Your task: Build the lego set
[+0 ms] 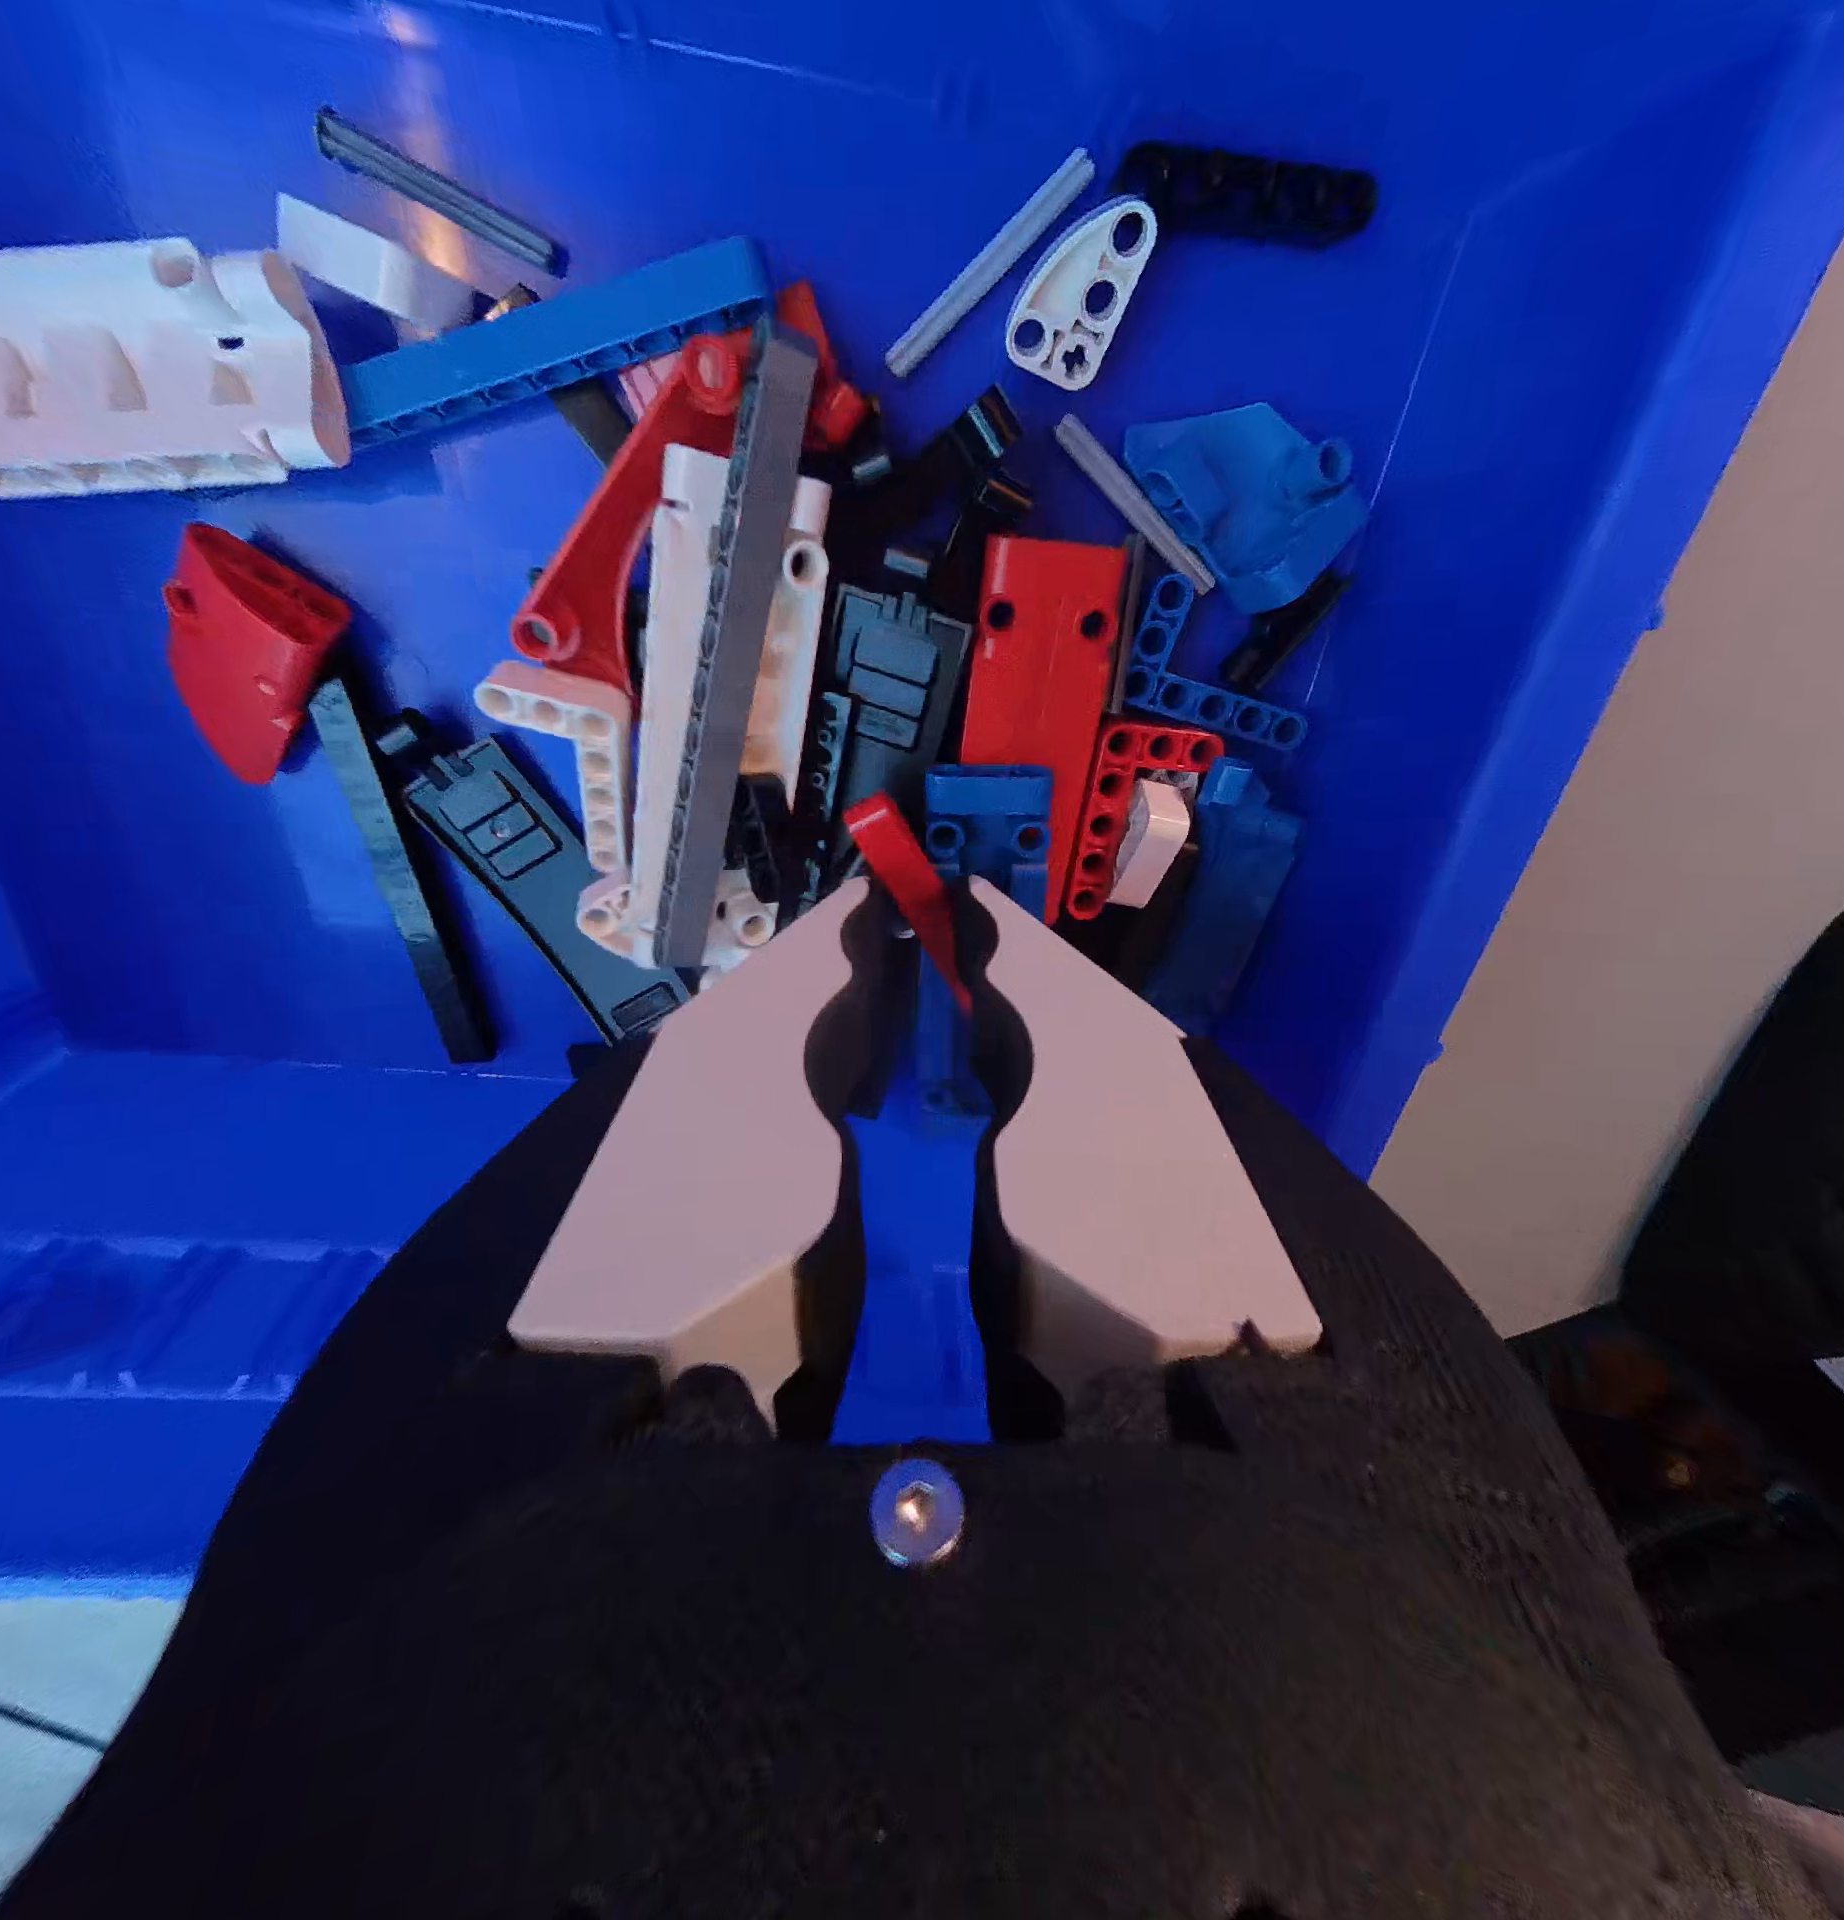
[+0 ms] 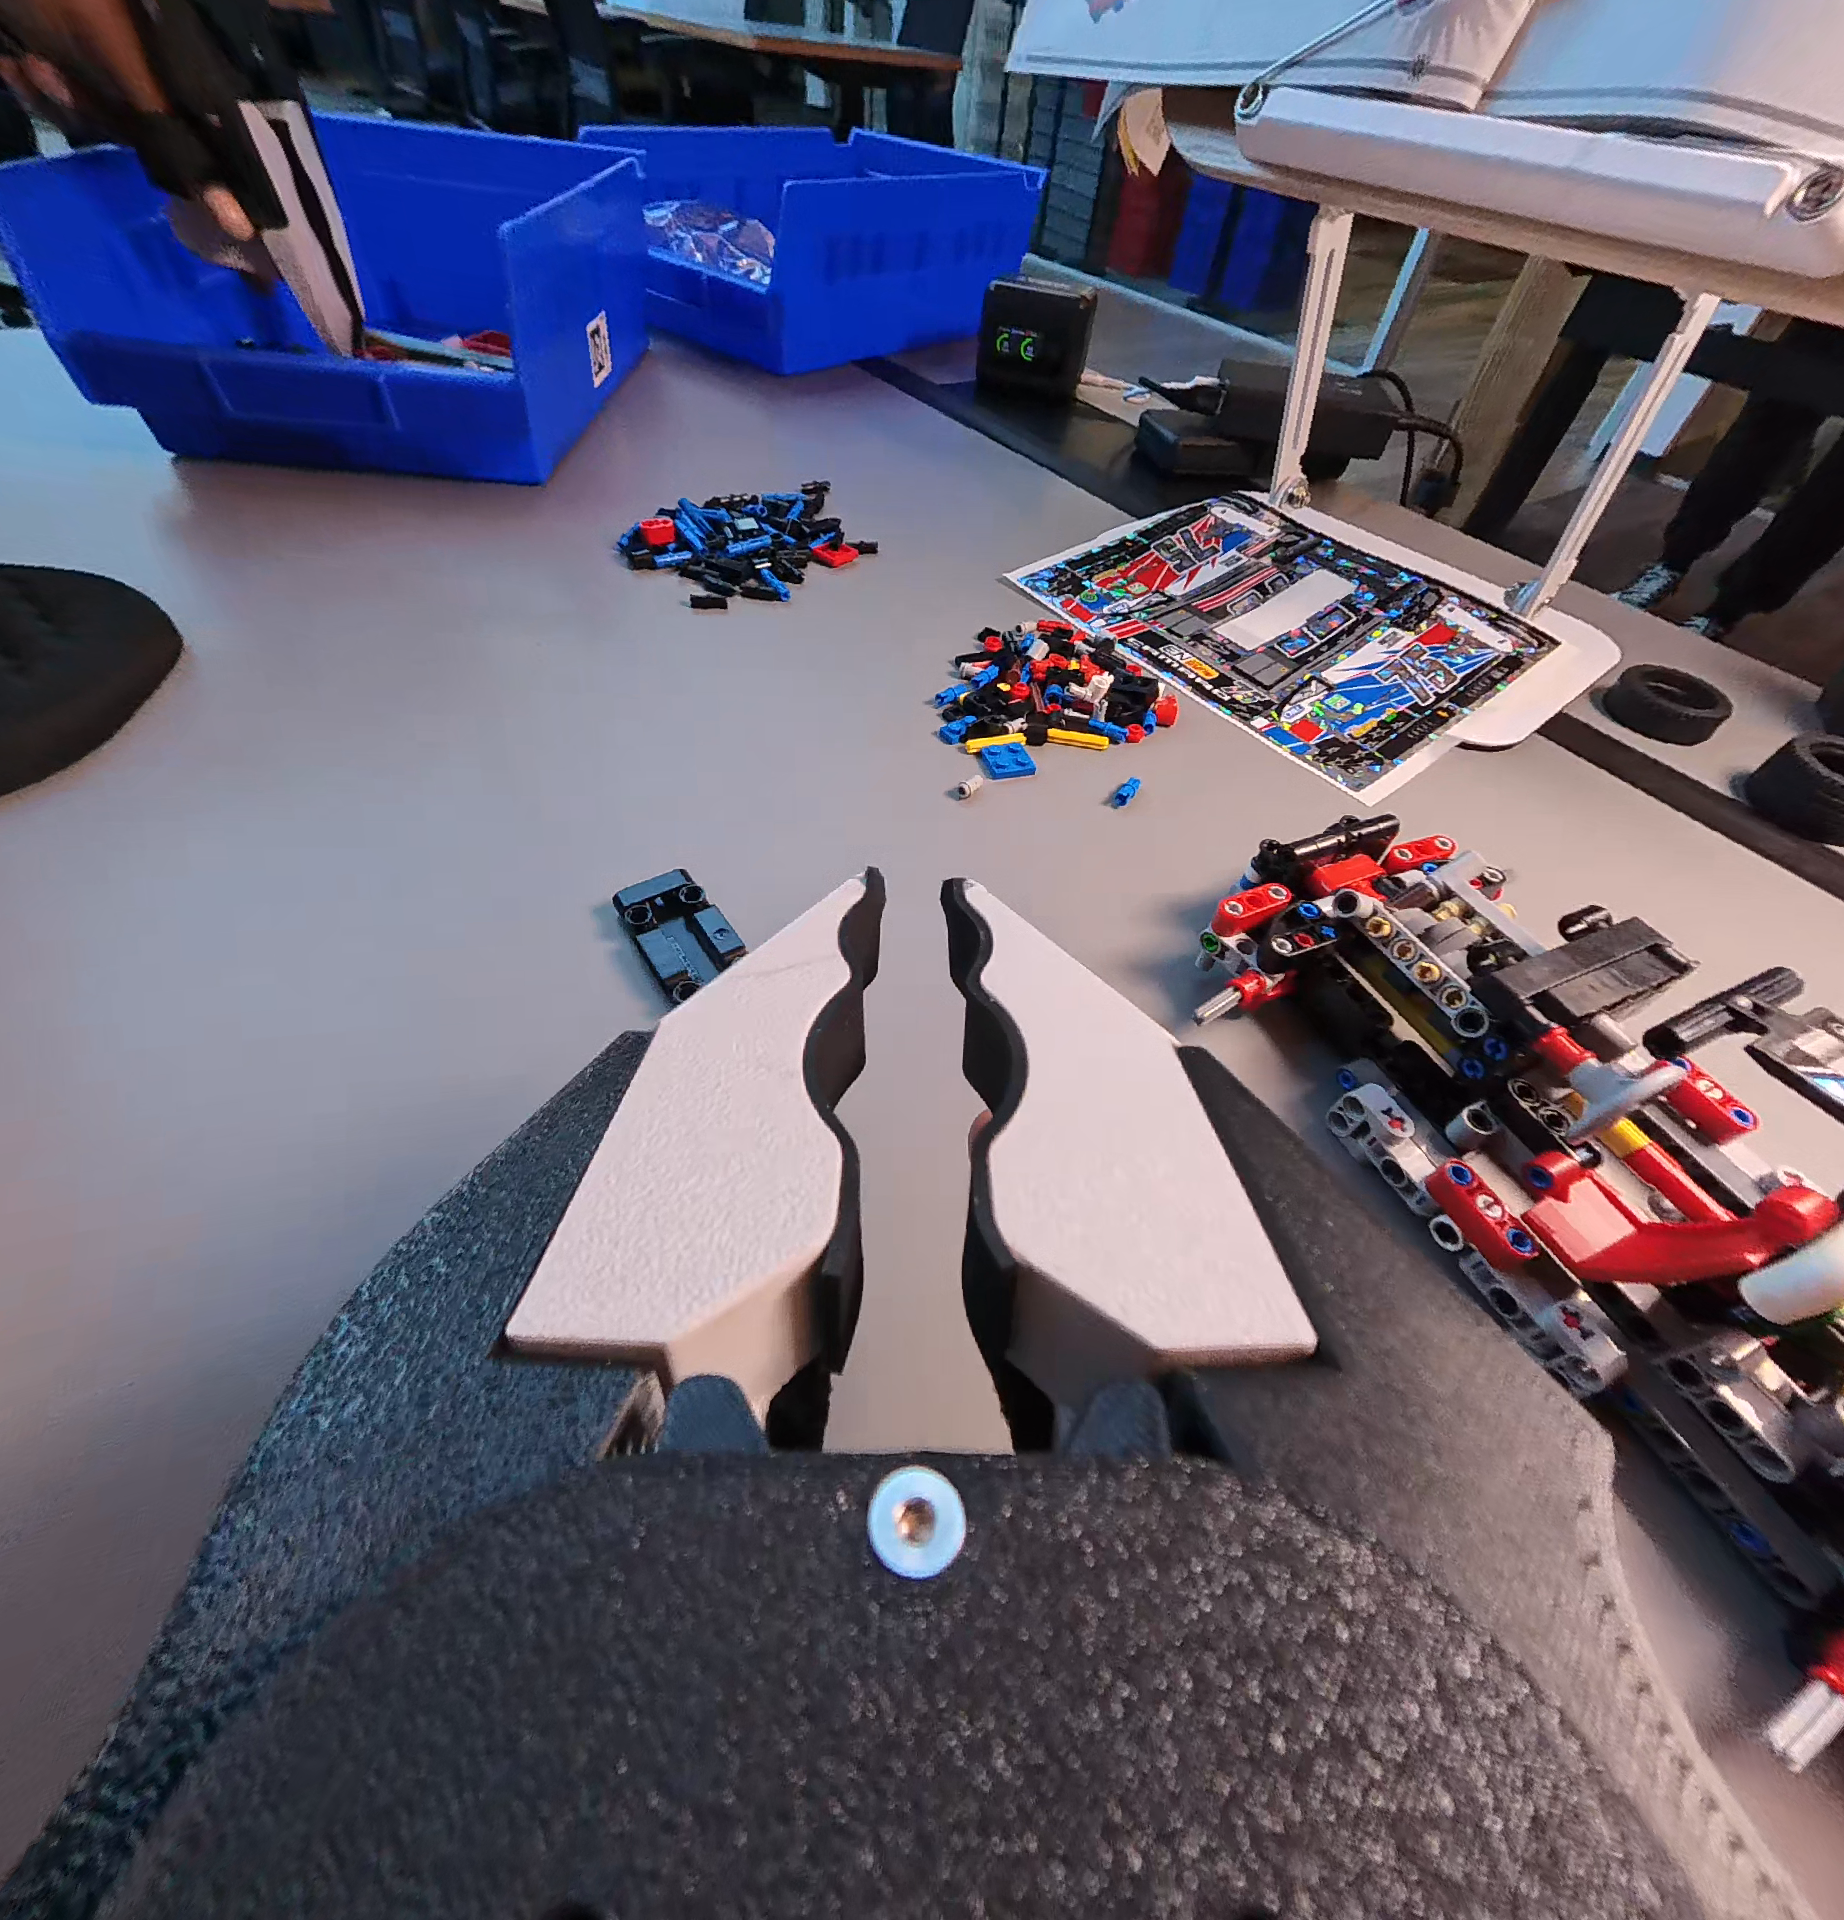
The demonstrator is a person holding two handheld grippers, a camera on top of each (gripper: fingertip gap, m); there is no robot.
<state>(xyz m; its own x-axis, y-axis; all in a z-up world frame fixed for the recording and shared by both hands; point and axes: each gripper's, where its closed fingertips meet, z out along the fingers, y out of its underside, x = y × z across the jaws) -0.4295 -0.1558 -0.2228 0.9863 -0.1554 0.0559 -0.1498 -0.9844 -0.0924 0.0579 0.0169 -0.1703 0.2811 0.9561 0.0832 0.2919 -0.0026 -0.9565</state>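
Grey table (image 2: 378, 727) across the right wrist view, broad and bare in the middle. At its far left, a blue bin (image 2: 544, 312) with the left gripper (image 2: 274, 208) reaching down into it; a second blue bin (image 2: 897, 270) just beside. Along the right edge, a half-built lego chassis (image 2: 1520, 1091) in red, black and grey, lying flat. Beyond it, a glossy sticker sheet (image 2: 1292, 634) under a white stand (image 2: 1583, 166), with two black tyres (image 2: 1666, 704) farther right. Mid-table, two small heaps: a blue-and-black pin pile (image 2: 741, 540) and a mixed-colour pile (image 2: 1053, 691), well apart. Nearer, a small black piece (image 2: 679, 930) just left of the right gripper (image 2: 913, 894), jaws narrowly parted, nothing between them, hovering over bare table.

Inside the bin (image 1: 170, 935) in the left wrist view, a jumble of loose parts: a large white panel (image 1: 128, 353) at upper left, a long blue beam (image 1: 554, 343), a long grey beam (image 1: 741, 665) leaning across the heap, a red flat panel (image 1: 1043, 665), a red curved shell (image 1: 243, 644) off alone at left, a white curved plate (image 1: 1089, 296) near the top. Left gripper (image 1: 918, 904) low over the heap, jaws narrow, pinching a thin red piece (image 1: 907, 873) at the fingertips.
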